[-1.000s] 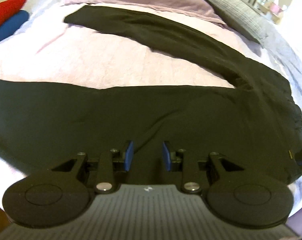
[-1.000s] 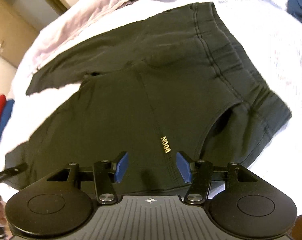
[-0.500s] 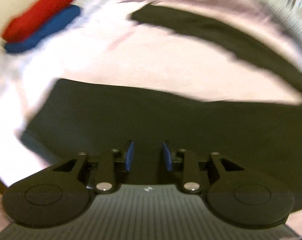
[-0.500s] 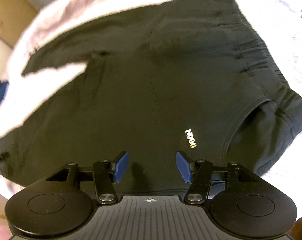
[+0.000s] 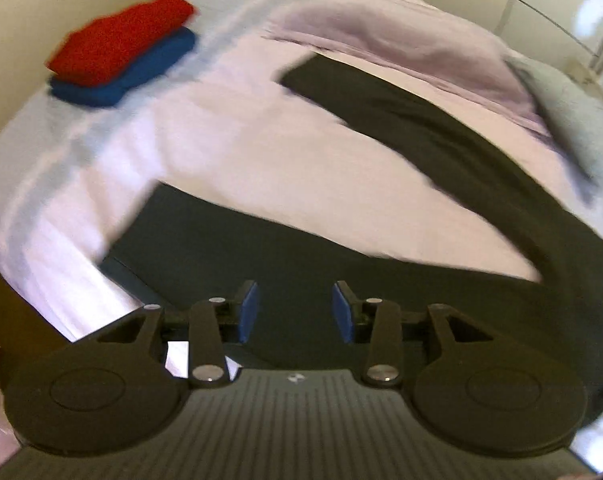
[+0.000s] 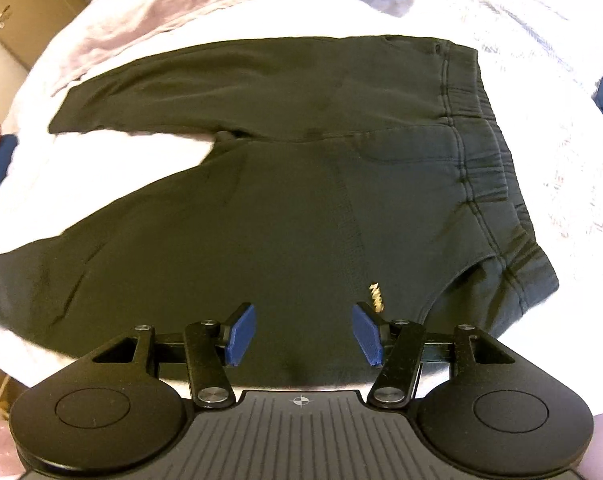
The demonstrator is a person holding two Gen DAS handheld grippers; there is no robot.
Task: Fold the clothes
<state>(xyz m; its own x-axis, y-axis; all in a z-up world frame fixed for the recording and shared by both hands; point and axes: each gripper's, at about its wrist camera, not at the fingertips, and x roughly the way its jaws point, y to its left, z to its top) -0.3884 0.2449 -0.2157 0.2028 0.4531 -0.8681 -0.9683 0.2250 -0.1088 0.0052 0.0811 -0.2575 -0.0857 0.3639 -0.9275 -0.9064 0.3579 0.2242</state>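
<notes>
The black sweatpants (image 6: 301, 200) lie flat on the white bed cover (image 6: 541, 40) and fill the middle of the right wrist view. At the left of the frame the two legs point apart, with a white wedge of cover between them. At the right is the ribbed waistband (image 6: 485, 152); a small gold logo (image 6: 376, 297) sits at lower centre. The right tool (image 6: 301, 334) is spread above the fabric. The left tool (image 5: 295, 312) is spread too, over one leg (image 5: 341, 272).
</notes>
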